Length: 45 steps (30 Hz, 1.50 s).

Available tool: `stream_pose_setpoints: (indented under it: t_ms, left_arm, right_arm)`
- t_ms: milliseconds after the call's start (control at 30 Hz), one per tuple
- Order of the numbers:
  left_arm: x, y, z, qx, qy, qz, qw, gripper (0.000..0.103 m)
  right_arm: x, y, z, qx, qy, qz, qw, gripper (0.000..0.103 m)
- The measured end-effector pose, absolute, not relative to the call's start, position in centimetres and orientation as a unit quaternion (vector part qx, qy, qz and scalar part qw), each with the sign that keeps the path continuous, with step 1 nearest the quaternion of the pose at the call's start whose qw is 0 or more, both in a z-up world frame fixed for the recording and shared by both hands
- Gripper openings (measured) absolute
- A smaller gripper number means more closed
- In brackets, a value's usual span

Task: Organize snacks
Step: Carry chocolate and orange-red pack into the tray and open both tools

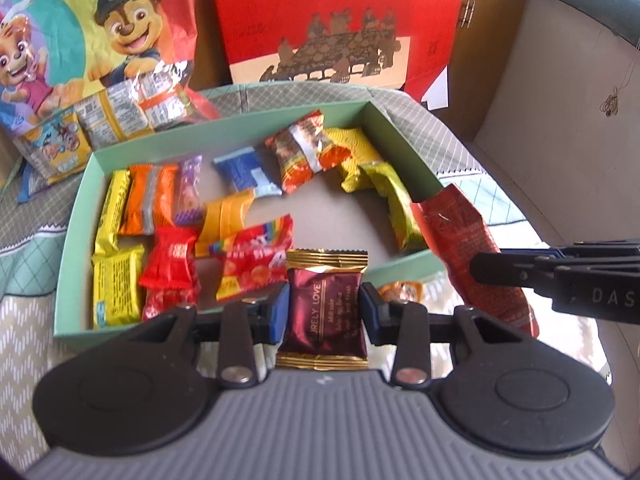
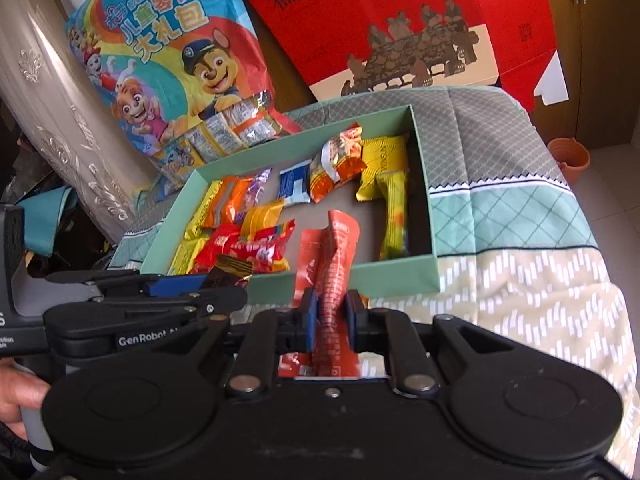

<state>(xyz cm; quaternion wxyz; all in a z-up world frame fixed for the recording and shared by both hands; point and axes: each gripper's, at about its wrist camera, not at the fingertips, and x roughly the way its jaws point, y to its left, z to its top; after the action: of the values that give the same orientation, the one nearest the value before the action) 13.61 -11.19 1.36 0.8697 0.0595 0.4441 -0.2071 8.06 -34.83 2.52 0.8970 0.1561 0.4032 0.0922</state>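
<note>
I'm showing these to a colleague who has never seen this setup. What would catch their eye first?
Probably the mint-green box on the patterned cloth, littered with bright snack packets. Next, the two held snacks: a maroon packet in the left gripper and a long red packet in the right gripper, near the box's front edge.

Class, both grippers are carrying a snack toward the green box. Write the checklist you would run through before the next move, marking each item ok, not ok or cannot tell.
1. Left gripper shut on the maroon packet, pads on both sides: ok.
2. Right gripper shut on the long red packet, pinched narrow: ok.
3. Green box has bare floor in the middle for a drop: ok.
4. The two grippers are apart, not colliding: ok.
5. Long red packet clear of the box's near wall: cannot tell; its top overlaps the wall in the right wrist view.
6. An orange snack lies outside the box, behind its near wall: not ok.
</note>
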Motion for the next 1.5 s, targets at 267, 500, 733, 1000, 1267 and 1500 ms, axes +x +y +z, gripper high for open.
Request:
stream_pose_setpoints:
  t_ms: [267,500,733,1000,1267,1500]
  left_arm:
    - [19.7,-13.5,0.1,0.035,0.449,-0.193,0.872,0.037]
    - [21.5,-14.2,-2.1,0.037,0.469,-0.19,0.862,0.037]
    - [21.7,-14.6,-2.8,0.051,0.472,-0.176,0.862,0.075]
    - [20.5,-13.9,-1.2,0.056,0.457,-0.164,0.873,0.103]
    - [18.6,-12.9,-0.3,0.057,0.454,-0.163,0.874,0.103]
    - [16.4,-11.7,0.7,0.059,0.447,-0.167,0.877,0.103]
  right_arm:
    - [15.5,-34.8,1.9,0.166,0.389,0.059,0.904,0.015]
    - [19.2,-34.4,-0.3,0.163,0.404,0.059,0.898,0.015]
    - [20.3,-34.6,-1.5,0.171,0.414,0.057,0.892,0.033]
    - [18.5,-34.7,0.8,0.146,0.387,0.049,0.909,0.095]
    - [16.0,-33.8,2.3,0.124,0.388,0.049,0.912,0.103]
    - [13.1,-33.4,2.9,0.123,0.394,0.051,0.909,0.103]
